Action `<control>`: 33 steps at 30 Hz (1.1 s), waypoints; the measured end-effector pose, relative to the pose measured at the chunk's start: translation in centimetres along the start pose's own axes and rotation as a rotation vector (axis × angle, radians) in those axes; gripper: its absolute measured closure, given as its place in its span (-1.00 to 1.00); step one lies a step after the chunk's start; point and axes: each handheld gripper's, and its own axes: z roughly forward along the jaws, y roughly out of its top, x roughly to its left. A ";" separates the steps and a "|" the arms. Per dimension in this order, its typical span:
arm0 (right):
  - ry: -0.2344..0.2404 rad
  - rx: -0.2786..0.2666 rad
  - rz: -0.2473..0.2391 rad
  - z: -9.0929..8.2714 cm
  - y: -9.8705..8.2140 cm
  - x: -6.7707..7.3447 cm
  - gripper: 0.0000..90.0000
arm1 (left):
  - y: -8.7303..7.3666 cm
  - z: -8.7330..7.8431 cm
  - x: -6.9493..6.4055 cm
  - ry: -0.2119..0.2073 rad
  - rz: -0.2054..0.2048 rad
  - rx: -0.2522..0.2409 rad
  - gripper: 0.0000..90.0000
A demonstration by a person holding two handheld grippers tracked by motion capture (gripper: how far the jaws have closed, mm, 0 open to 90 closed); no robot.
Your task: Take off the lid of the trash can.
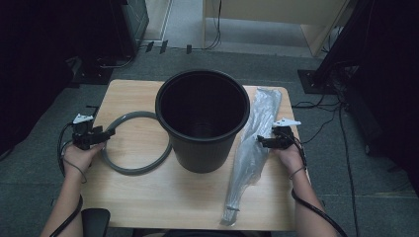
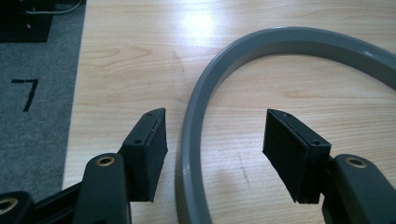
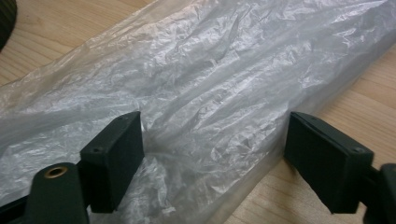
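The left gripper (image 1: 101, 134) is hovering at the left edge of the counter (image 1: 148, 197) with its fingers (image 2: 152, 154) standing wide, one on either side of the grey ring (image 1: 136, 168), neither pad touching it; the ring is lying flat just beside the black bin (image 1: 202, 118), its far arc passing behind the bin's base. That straddle looks like a set-up for pinching the ring's band, likely so it can later clamp a liner onto the bin's rim. The right gripper (image 1: 264, 140) is sitting at the right side, fingers (image 3: 114, 158) likewise wide, spanning the folded clear plastic bag (image 1: 254, 143), which is stretching lengthwise along the counter's right edge from near the back to the front; the left pad is brushing crinkled film, the right one is resting off it over bare wood, so nothing is being gripped yet. The bin is standing upright and empty at the counter's middle, mouth open, well placed between both hands. The counter is pale wood grain, catching glare. Around it, grey carpet is running under dark stands, loose cables (image 1: 321, 106) are trailing at the right, and a light wooden cabinet (image 1: 276, 15) is showing at the back.
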 end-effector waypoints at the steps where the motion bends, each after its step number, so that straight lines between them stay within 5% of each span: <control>1: 0.000 -0.002 0.000 0.0 0.0 0.1 -0.49 | 0.1 0.0 -0.1 -0.005 0.001 0.001 -0.14; 17: 0.030 -0.037 -0.021 0.1 0.2 0.8 0.35 | 0.6 0.5 -1.4 -0.076 0.026 0.008 -0.17; 33: 0.090 -0.038 -0.042 0.7 0.7 2.2 0.90 | 1.1 1.4 -2.8 -0.123 0.068 0.019 -0.18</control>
